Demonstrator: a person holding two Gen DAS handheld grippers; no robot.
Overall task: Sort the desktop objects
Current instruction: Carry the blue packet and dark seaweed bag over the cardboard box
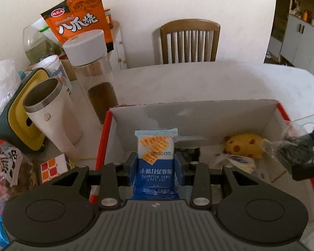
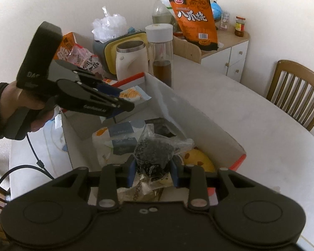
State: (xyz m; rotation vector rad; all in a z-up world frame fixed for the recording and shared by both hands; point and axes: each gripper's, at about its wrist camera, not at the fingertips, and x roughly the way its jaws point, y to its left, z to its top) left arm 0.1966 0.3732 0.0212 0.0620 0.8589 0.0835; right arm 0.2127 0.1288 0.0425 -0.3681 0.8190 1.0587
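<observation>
My left gripper is shut on a blue and white soda biscuit packet, held upright over the near left part of a cardboard box with red edges. Inside the box lies a yellow cheese-shaped toy. In the right wrist view my right gripper is shut on a clear plastic bag of dark stuff, above the box, which holds several packets and the yellow toy. A hand holds the left gripper at the box's far left corner with the biscuit packet in it.
Left of the box stand a white tumbler, a glass bottle with a white lid, a yellow and green container, a puzzle cube and an orange snack bag. A wooden chair is behind the white table.
</observation>
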